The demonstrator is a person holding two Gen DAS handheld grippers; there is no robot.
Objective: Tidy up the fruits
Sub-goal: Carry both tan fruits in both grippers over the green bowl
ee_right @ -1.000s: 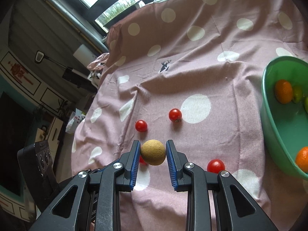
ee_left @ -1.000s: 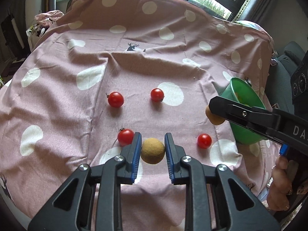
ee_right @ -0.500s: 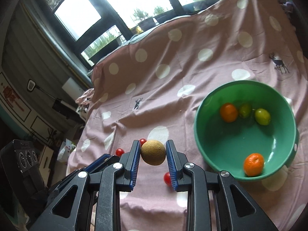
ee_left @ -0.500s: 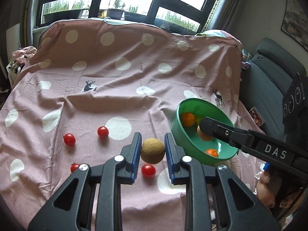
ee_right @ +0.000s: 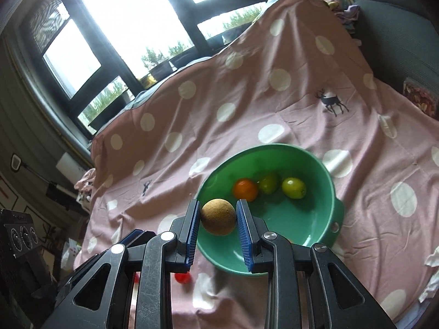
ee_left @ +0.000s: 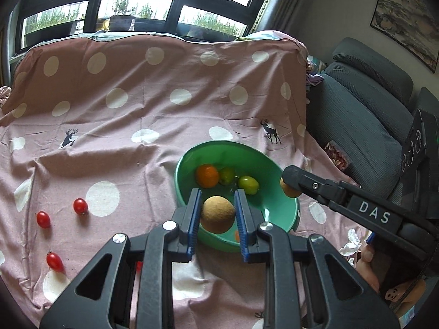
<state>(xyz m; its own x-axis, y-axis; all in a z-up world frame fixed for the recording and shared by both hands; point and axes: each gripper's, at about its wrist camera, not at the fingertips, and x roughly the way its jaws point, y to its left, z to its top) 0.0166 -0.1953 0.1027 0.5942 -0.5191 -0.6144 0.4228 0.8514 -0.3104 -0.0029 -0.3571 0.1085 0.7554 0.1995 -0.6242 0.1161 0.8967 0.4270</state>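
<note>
My left gripper (ee_left: 218, 213) is shut on a round brown fruit (ee_left: 218, 218) and holds it above the near rim of the green bowl (ee_left: 285, 216). My right gripper (ee_right: 218, 216) is shut on a second brown fruit (ee_right: 218, 216) over the bowl's left rim (ee_right: 333, 192). In the left wrist view the right gripper (ee_left: 290, 185) shows at the bowl's right side. The bowl holds an orange (ee_right: 245, 189), two green fruits (ee_right: 293, 187) and another orange fruit, mostly hidden. Three cherry tomatoes (ee_left: 80, 206) lie on the cloth to the left.
A pink polka-dot cloth (ee_left: 137, 109) covers the table. A grey sofa (ee_left: 370, 109) stands to the right, windows behind. Another tomato (ee_right: 182, 277) lies near the bowl's front. A crumpled white tissue (ee_left: 349, 244) lies at the table's right edge.
Both grippers have lifted and moved right with their brown fruits, from over the tomatoes to above the green bowl.
</note>
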